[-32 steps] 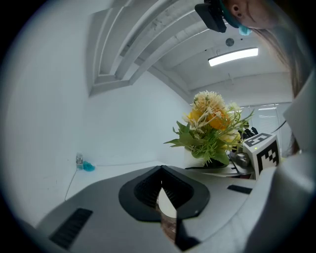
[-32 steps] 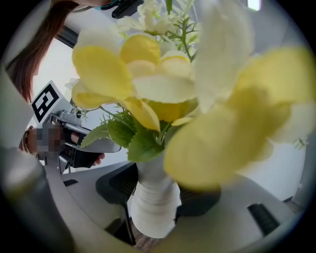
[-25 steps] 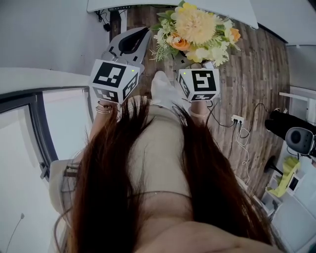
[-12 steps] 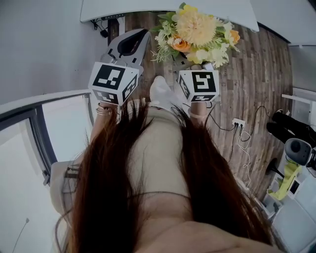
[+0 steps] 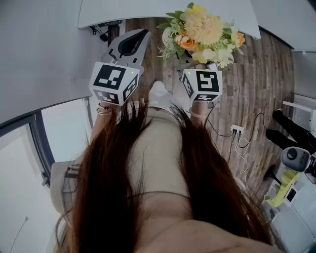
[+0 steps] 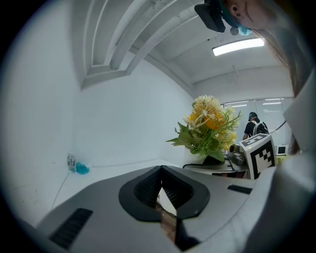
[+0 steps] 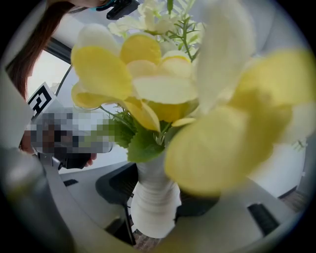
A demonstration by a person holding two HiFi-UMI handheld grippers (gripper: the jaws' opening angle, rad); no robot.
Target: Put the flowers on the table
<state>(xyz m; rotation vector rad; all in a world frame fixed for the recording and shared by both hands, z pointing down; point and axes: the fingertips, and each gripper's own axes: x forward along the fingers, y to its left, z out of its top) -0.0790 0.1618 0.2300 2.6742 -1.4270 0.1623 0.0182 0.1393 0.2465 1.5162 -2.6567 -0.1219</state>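
A bouquet of yellow, orange and white flowers (image 5: 205,30) stands in a white ribbed vase (image 7: 153,200). My right gripper (image 7: 154,207) is shut on the vase, its jaws pressed on both sides. In the head view the blooms hide the right gripper's (image 5: 196,63) jaws, and they sit at the near edge of the white table (image 5: 143,9). My left gripper (image 5: 129,45) is held level to the left of the flowers. Its jaws are together with nothing between them (image 6: 161,184). The bouquet (image 6: 210,129) shows to its right.
Wooden floor (image 5: 252,89) lies below, with a power strip and cables (image 5: 238,119) at the right. Black and grey equipment (image 5: 295,143) and a yellow thing (image 5: 281,190) stand at the far right. A window (image 5: 64,123) is at the left. A person (image 6: 254,129) stands far off.
The view has shifted forward: more of the white table shows at the top. The flowers and the right gripper moved slightly right, toward the table's edge. The left gripper held its place.
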